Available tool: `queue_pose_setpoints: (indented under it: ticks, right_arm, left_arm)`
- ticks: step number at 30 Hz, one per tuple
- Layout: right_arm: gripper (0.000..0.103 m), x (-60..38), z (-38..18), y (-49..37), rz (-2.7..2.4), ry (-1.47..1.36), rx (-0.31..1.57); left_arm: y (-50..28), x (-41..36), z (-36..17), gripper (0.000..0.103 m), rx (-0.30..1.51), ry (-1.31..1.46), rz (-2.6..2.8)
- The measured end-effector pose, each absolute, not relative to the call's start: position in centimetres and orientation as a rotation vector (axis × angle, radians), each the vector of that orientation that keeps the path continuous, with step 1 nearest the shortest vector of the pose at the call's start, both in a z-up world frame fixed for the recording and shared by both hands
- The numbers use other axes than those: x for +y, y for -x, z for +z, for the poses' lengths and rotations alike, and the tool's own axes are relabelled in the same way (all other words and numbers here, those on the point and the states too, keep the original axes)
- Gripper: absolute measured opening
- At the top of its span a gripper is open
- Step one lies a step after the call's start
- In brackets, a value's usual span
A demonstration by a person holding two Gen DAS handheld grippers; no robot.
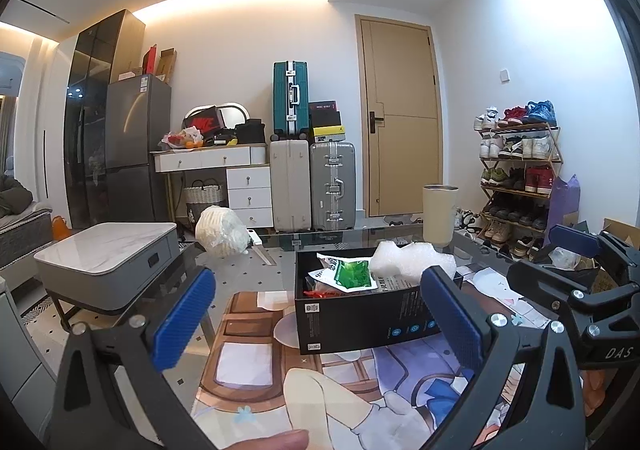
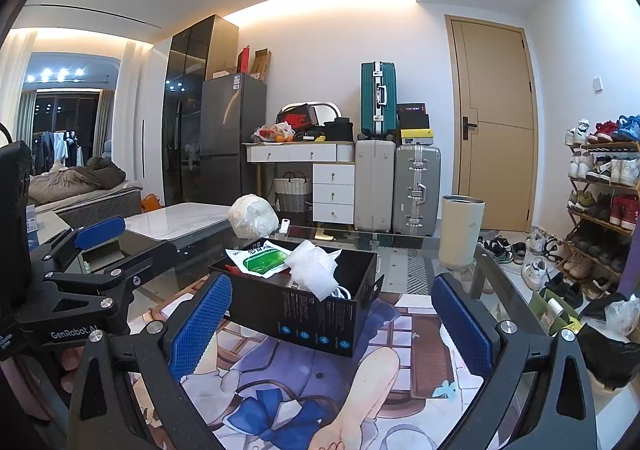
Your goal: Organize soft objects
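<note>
A black box (image 1: 360,320) (image 2: 304,310) stands on the printed mat (image 1: 256,374) (image 2: 288,382) on the glass table. In it lie white bubble wrap (image 1: 412,260) (image 2: 314,264), a green and white packet (image 1: 350,276) (image 2: 260,256) and something red. A white crumpled bag (image 1: 222,230) (image 2: 253,216) sits on the table behind the box. My left gripper (image 1: 318,320) is open and empty, just in front of the box. My right gripper (image 2: 330,326) is open and empty, near the box's front. Each gripper shows at the edge of the other's view.
A cream tumbler (image 1: 439,214) (image 2: 461,230) stands at the table's far right. A grey side table (image 1: 108,258) is to the left. Suitcases (image 1: 312,186), a drawer unit (image 1: 248,190) and a shoe rack (image 1: 520,178) line the far wall. Bags (image 2: 600,326) sit at right.
</note>
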State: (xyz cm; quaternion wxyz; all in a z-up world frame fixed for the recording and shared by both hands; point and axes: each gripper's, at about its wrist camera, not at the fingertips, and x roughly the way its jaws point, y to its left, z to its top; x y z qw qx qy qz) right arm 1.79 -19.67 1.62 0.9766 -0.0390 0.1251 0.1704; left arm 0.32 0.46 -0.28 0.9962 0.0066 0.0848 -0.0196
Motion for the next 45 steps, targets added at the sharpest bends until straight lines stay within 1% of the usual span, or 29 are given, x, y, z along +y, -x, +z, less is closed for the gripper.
queue_pose_setpoints:
  ticks: [45]
  right_arm:
    - [0.102, -19.19, 1.2, -2.27, 0.357, 0.084, 0.25]
  left_arm:
    - [-0.48, 0.44, -0.42, 0.103, 0.173, -0.015, -0.026]
